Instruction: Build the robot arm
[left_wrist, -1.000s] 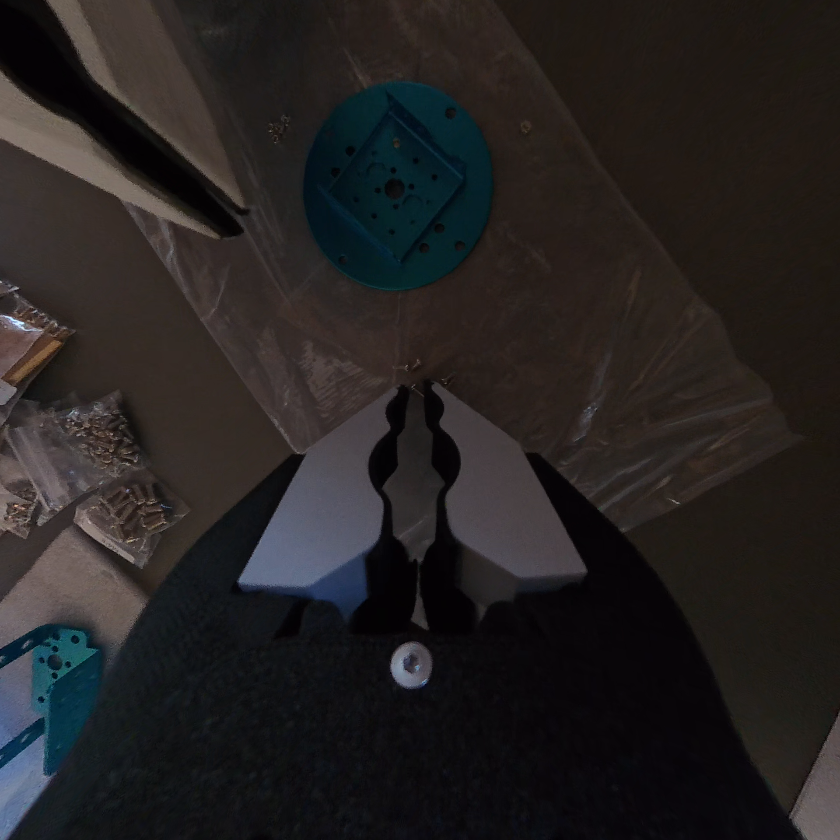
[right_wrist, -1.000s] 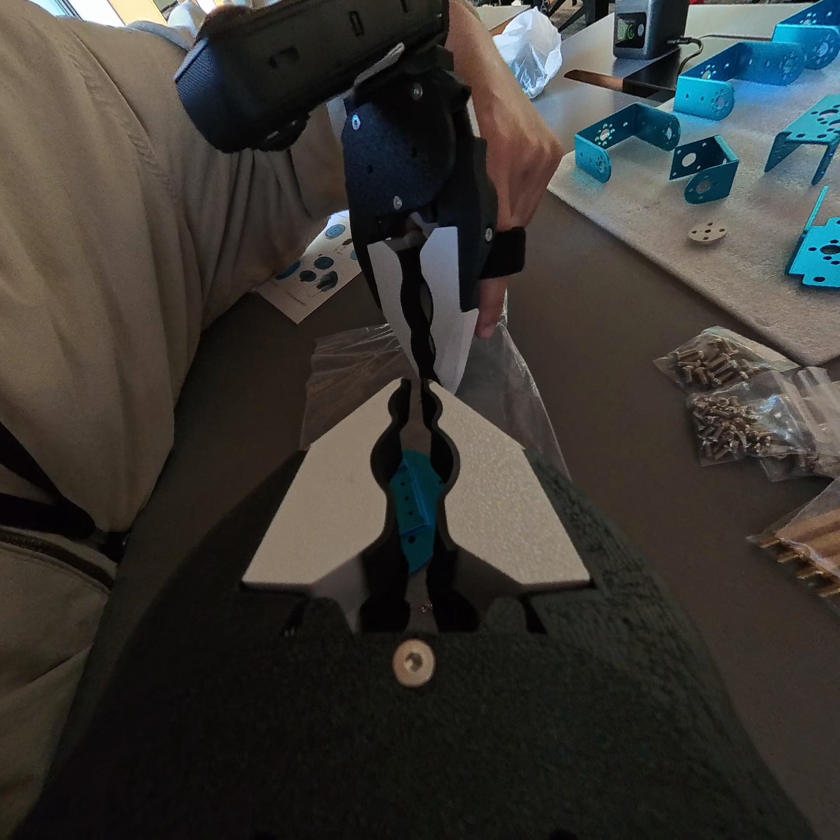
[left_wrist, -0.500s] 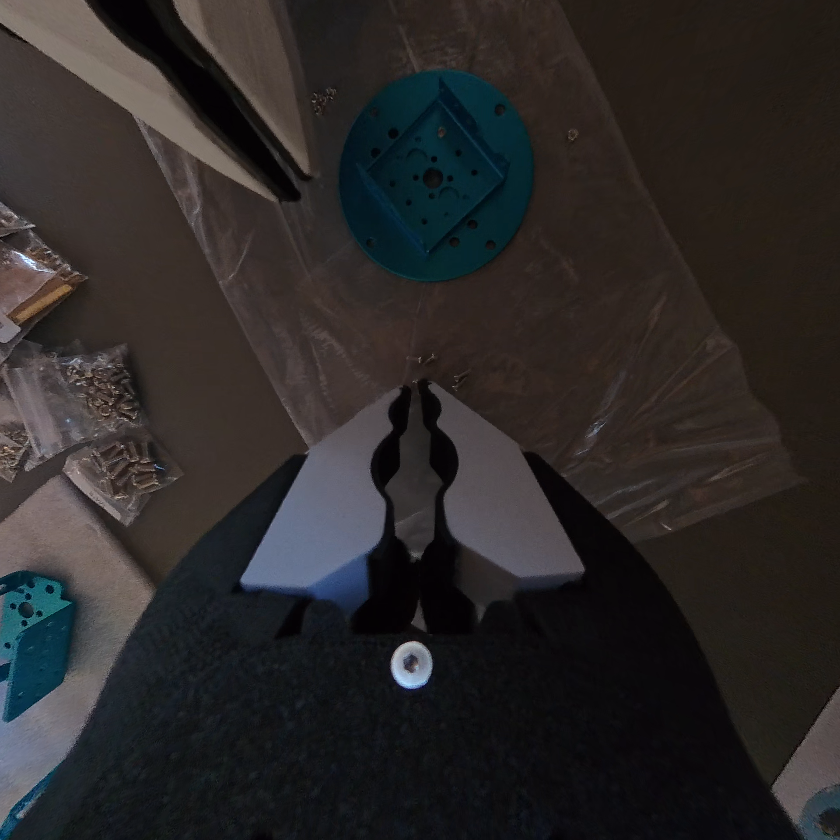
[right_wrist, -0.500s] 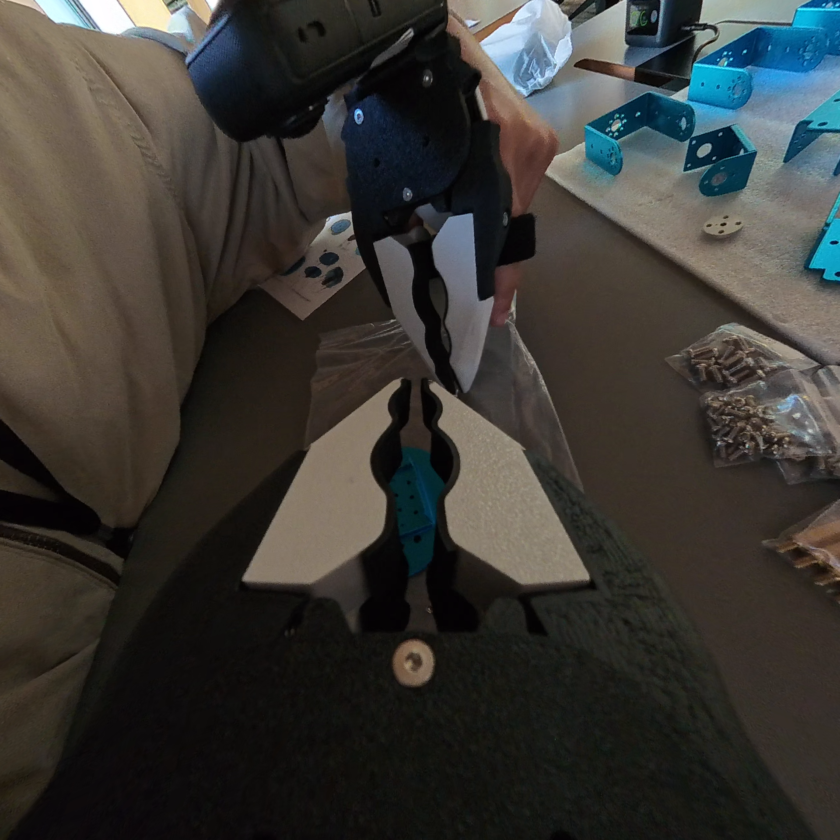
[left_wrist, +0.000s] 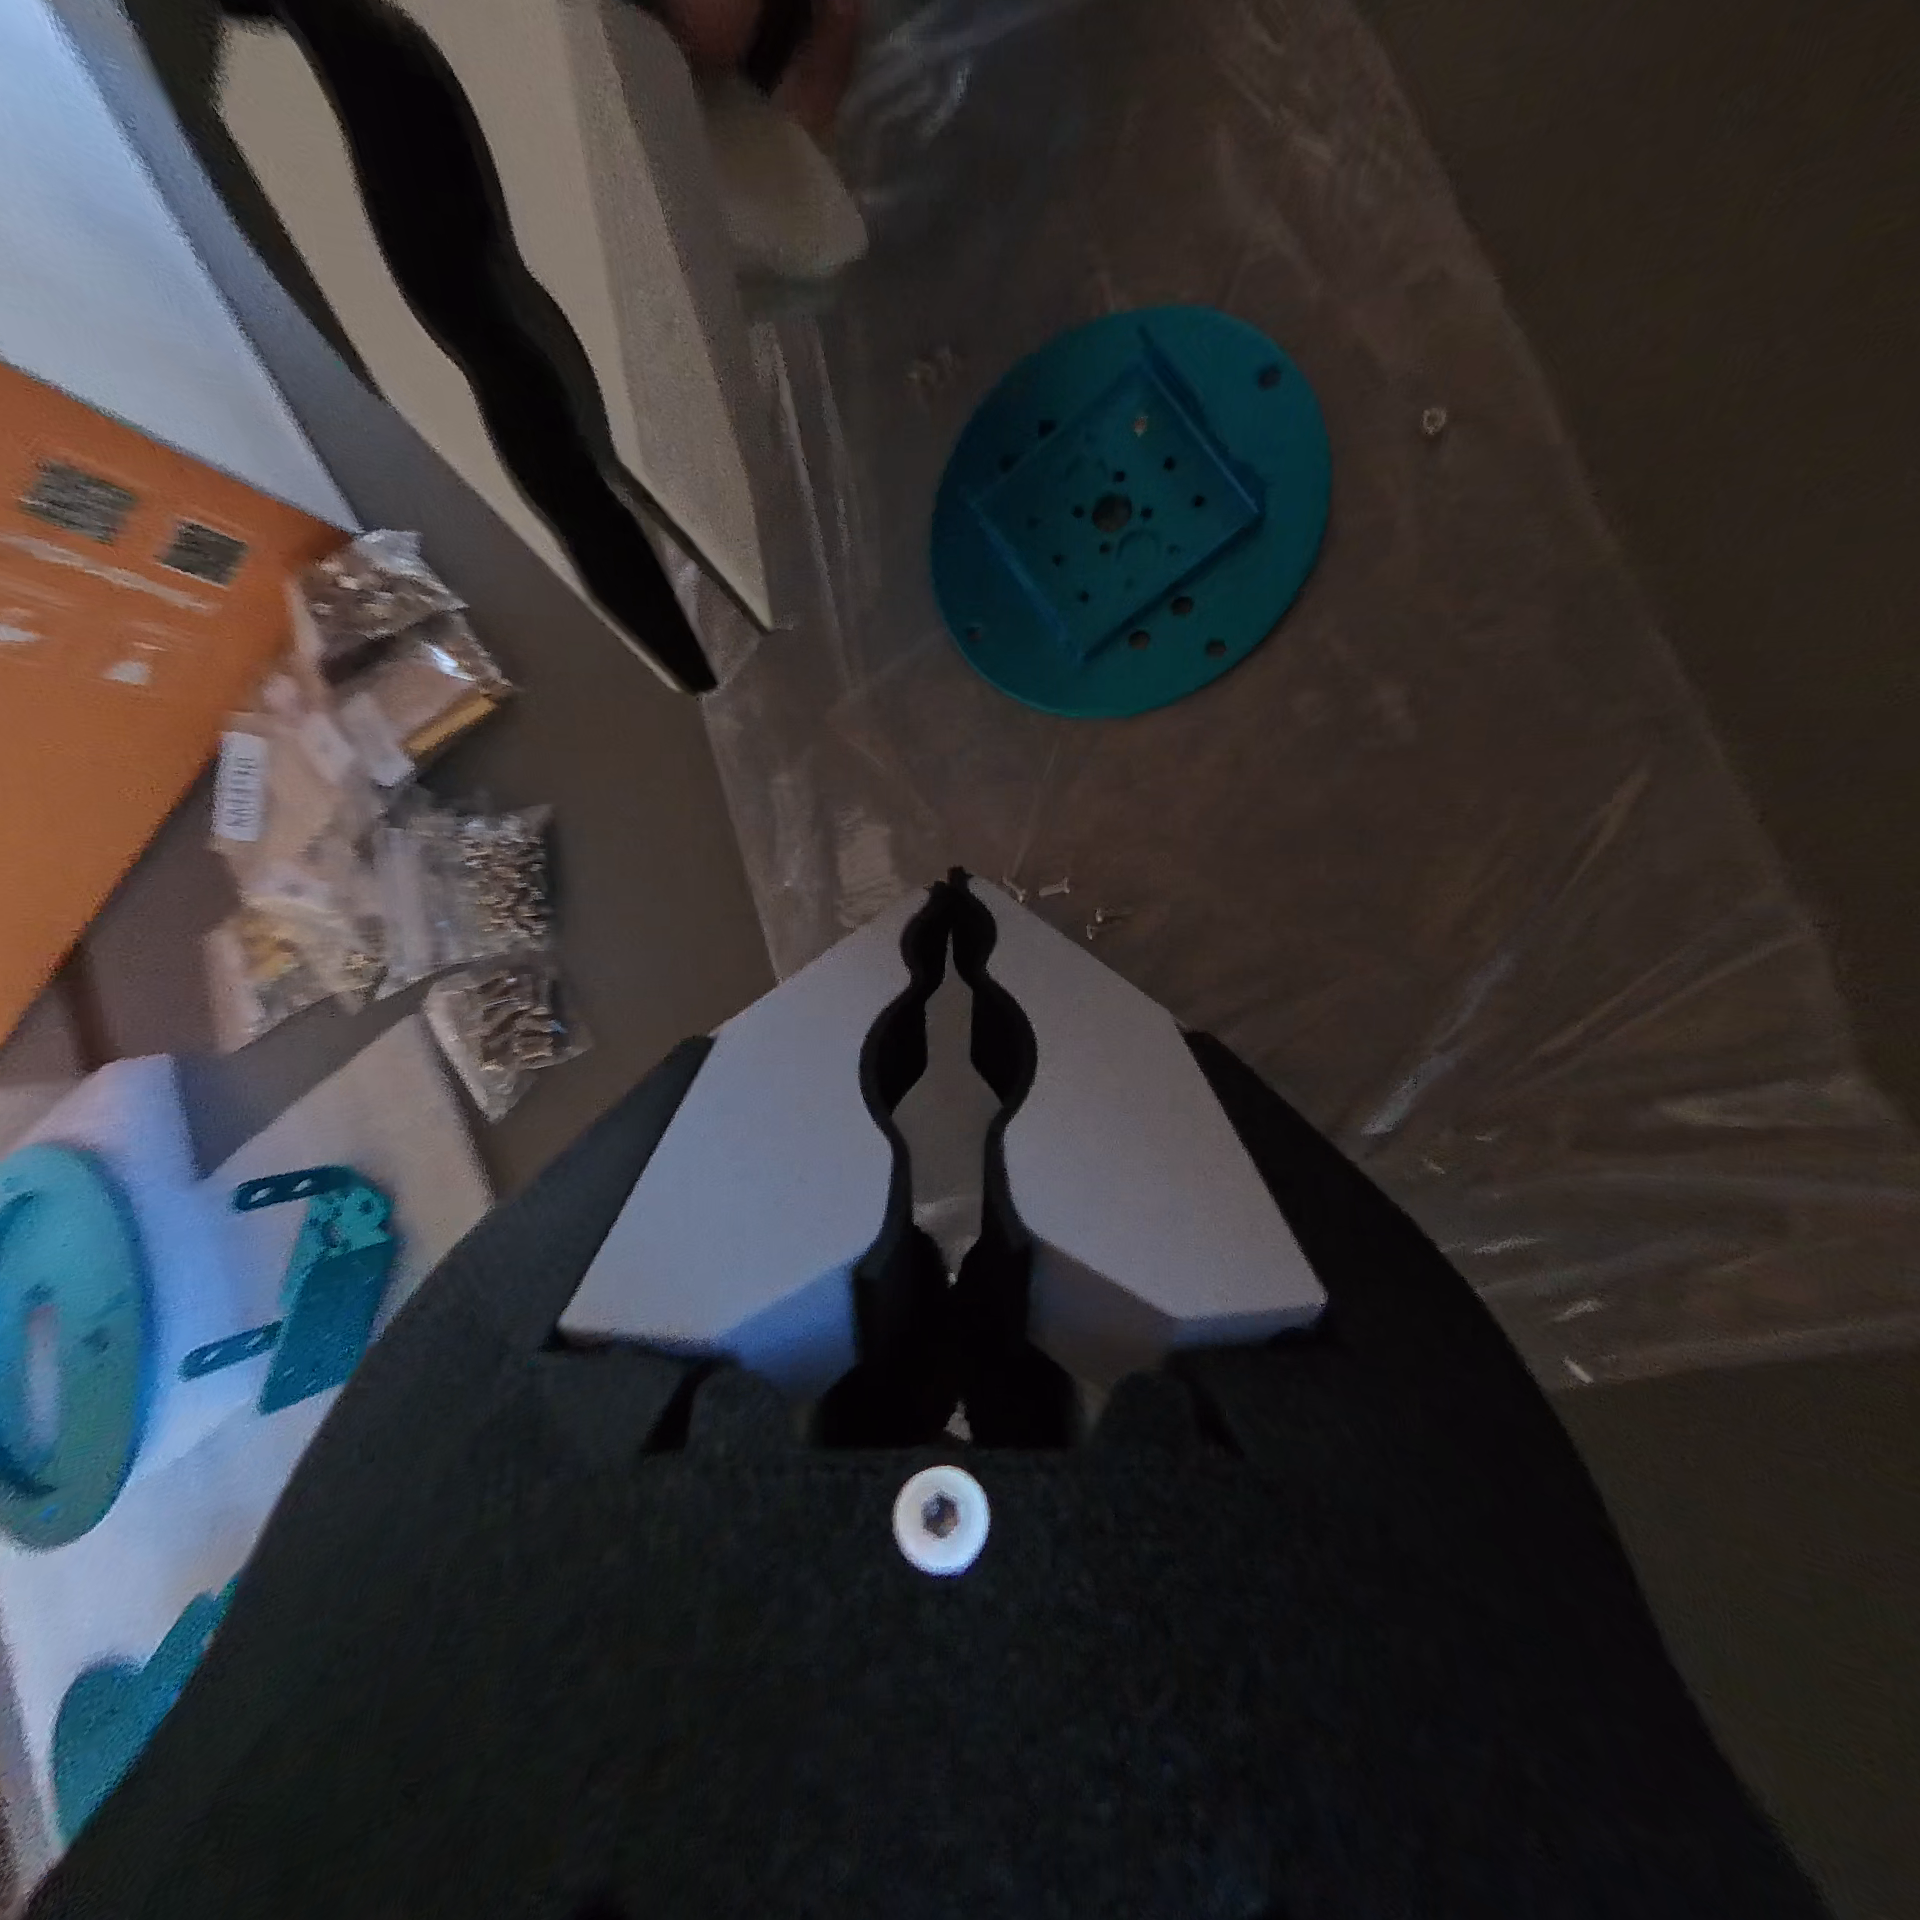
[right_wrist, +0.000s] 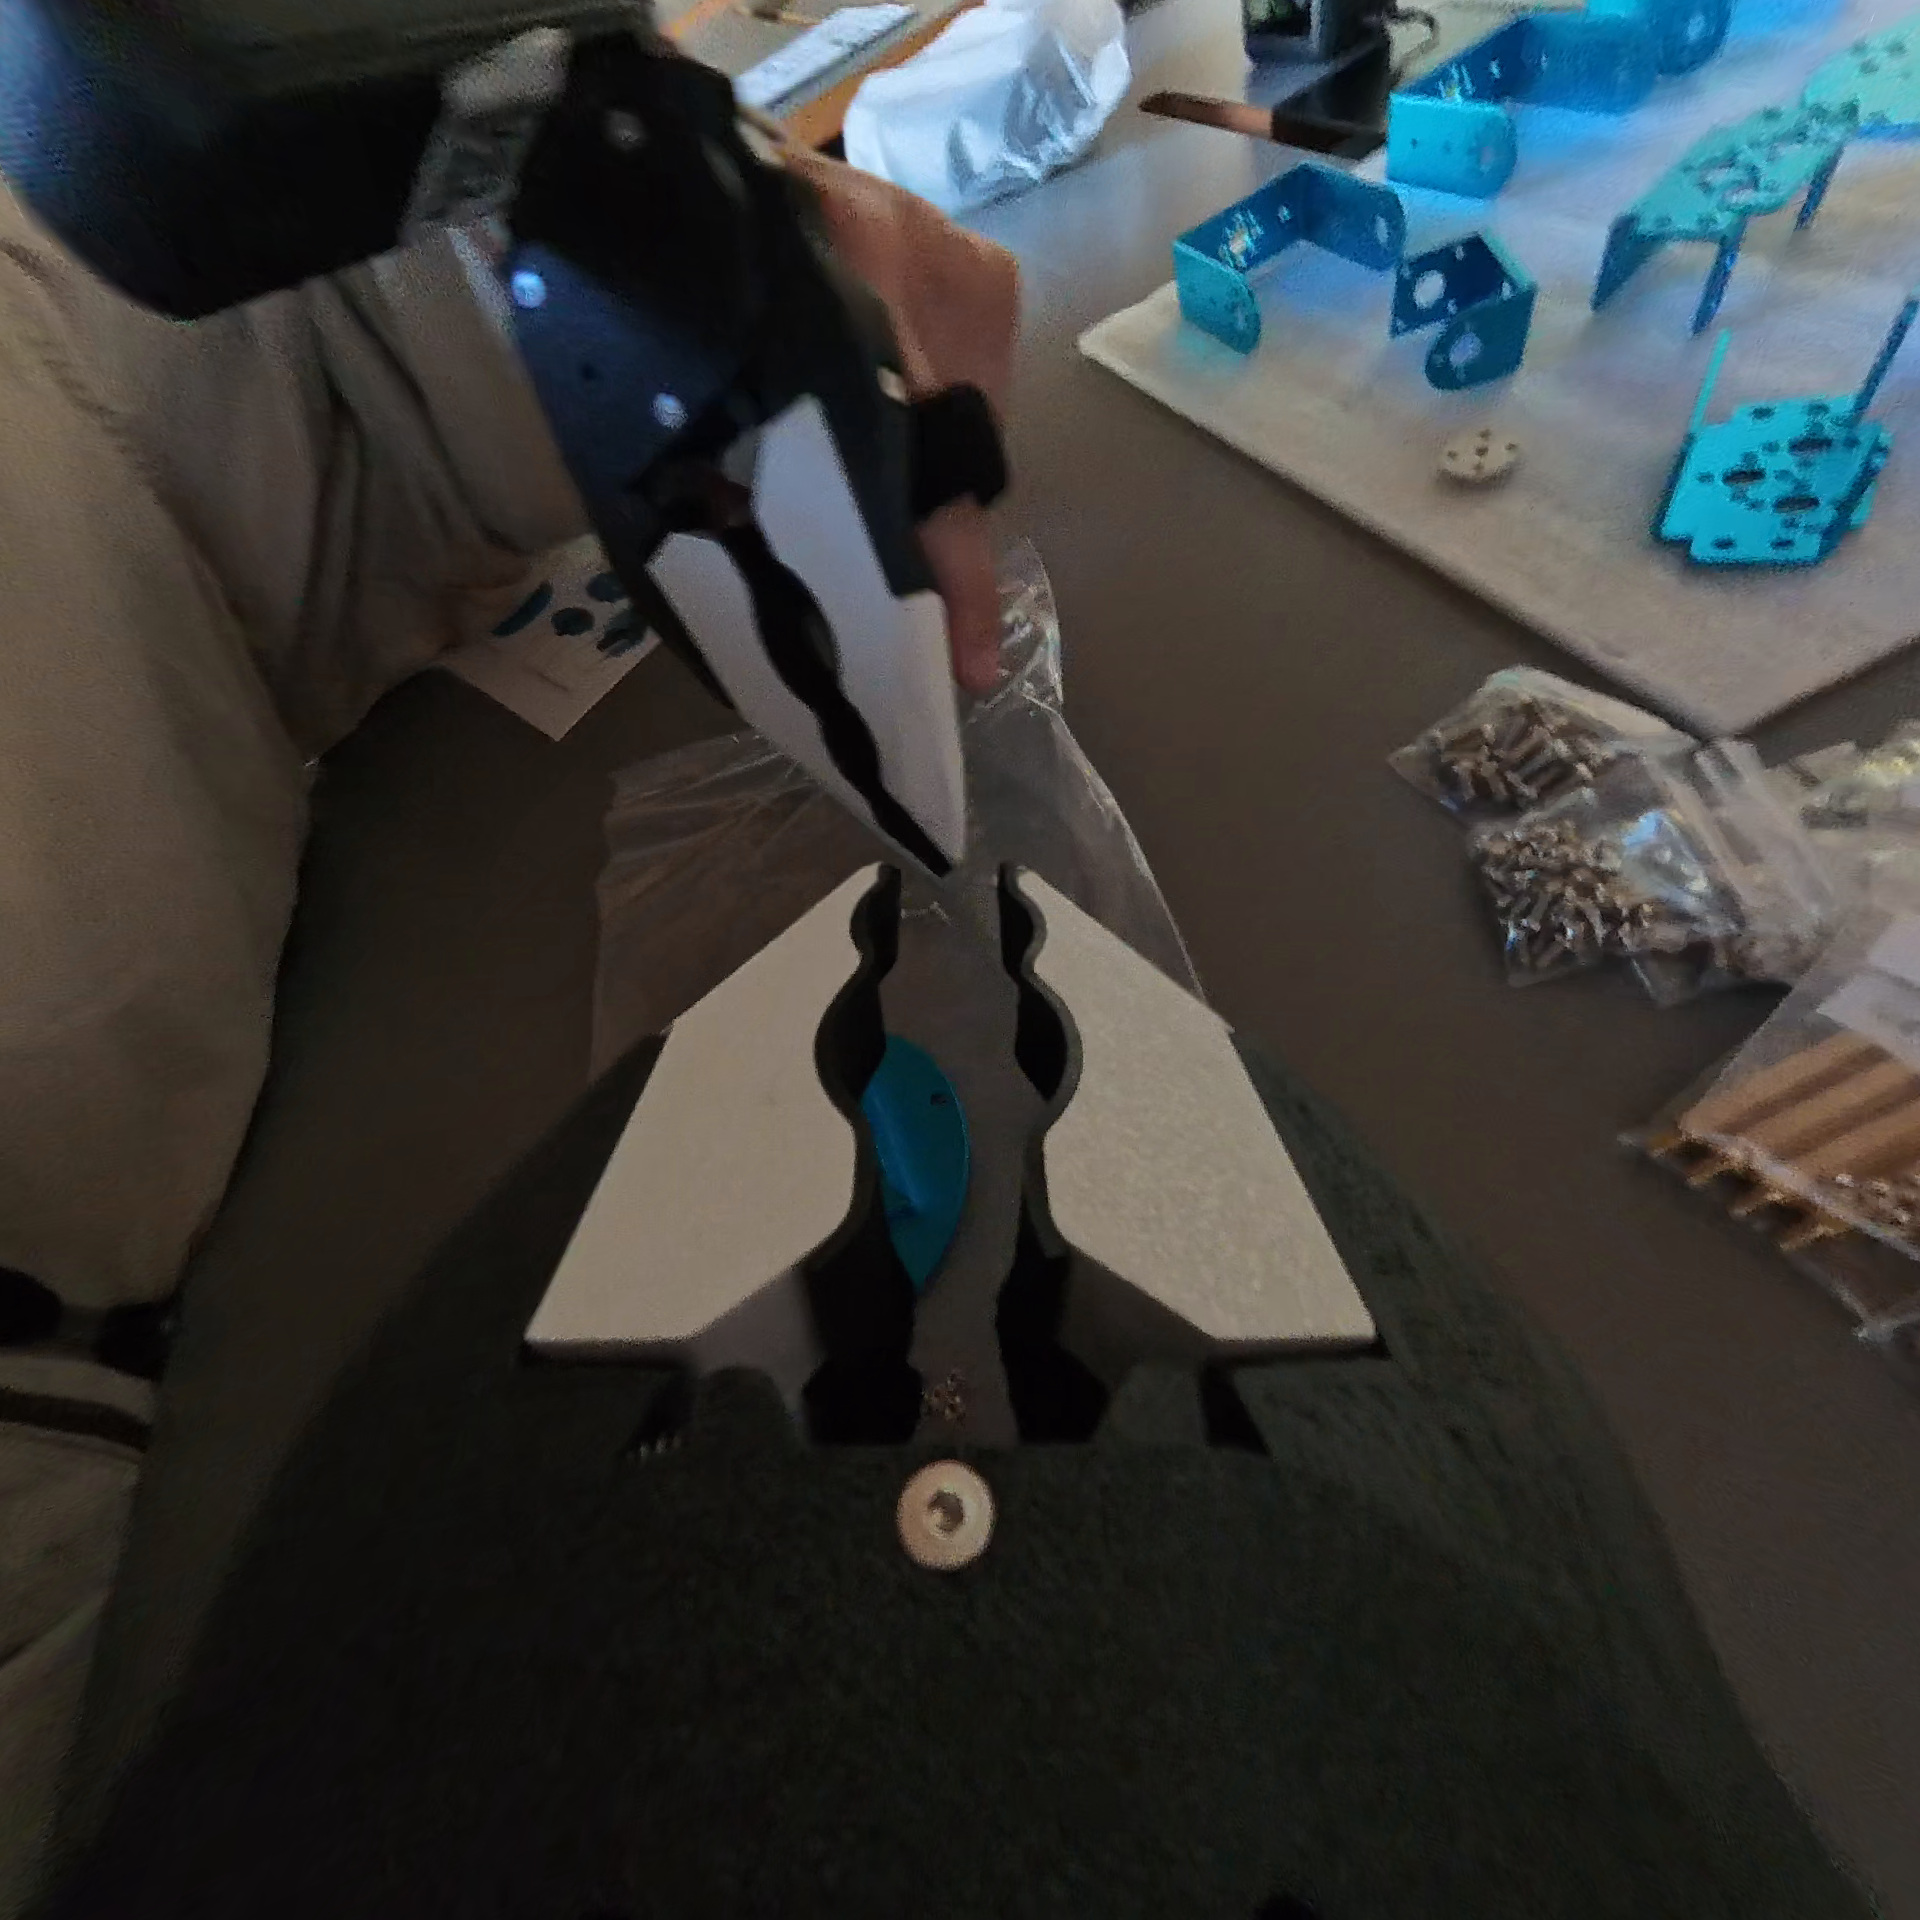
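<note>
**Spotter:** Where's the teal disc (left_wrist: 1132, 520)?

**Me:** Flat on the clear plastic bag (left_wrist: 1507, 987), well in from the bag's edges, with a square bracket on its upper face. From my right wrist view I only catch a sliver of it between my own fingers.

**Spotter:** And your grippers?

**Me:** The left gripper (left_wrist: 954, 900) has its jaws together, tips meeting at the bag edge nearest the disc. Whether any film is caught between them I can't tell. The right gripper (right_wrist: 948, 878) is parted and holding nothing. It hangs above the disc, and its tips nearly touch the left one's.

**Spotter:** What worries you?

**Me:** Mostly the film. If I've nipped it and I lift or tug, I judge the sheet drags and the disc slides with it. There are loose screws (left_wrist: 1051, 889) on the plastic between the disc and my left tips, and more just beyond the disc. They would roll off.

**Spotter:** Anything else?

**Me:** The two grippers are crowded over one spot, so a small drift could knock them together. The sealed screw packets (right_wrist: 1558, 862) lie off the bag, well clear of the disc — no trouble there.
</note>
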